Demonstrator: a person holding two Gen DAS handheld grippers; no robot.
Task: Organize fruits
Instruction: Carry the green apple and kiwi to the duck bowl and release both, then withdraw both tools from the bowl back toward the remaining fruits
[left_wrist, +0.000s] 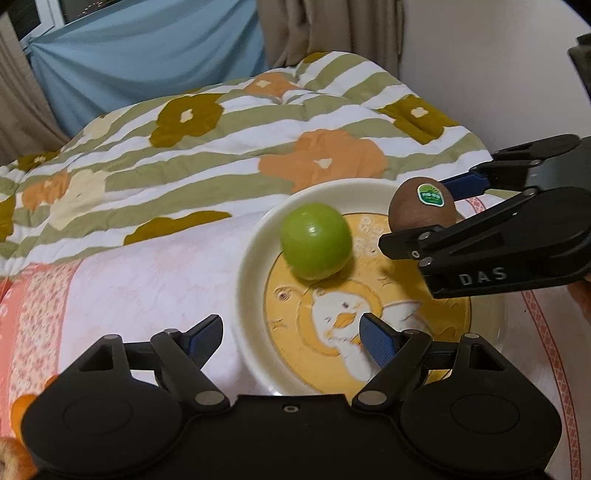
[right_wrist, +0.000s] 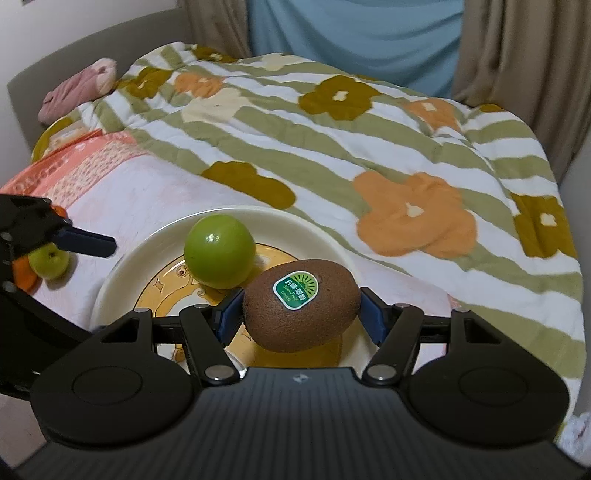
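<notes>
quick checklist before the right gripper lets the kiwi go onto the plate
1. Kiwi held between the blue pads of the right gripper: ok.
2. Kiwi over the plate, not the bedding: ok.
3. Free spot under it: ok, the green fruit sits just behind, toward the plate's far rim.
4. Kiwi already resting on the plate: cannot tell, its underside is hidden.
5. Left gripper out of the way: ok, open, empty, at the plate's near rim.
6. Fruit left off the plate: not ok, a small green fruit lies on the sheet by the left gripper.
</notes>
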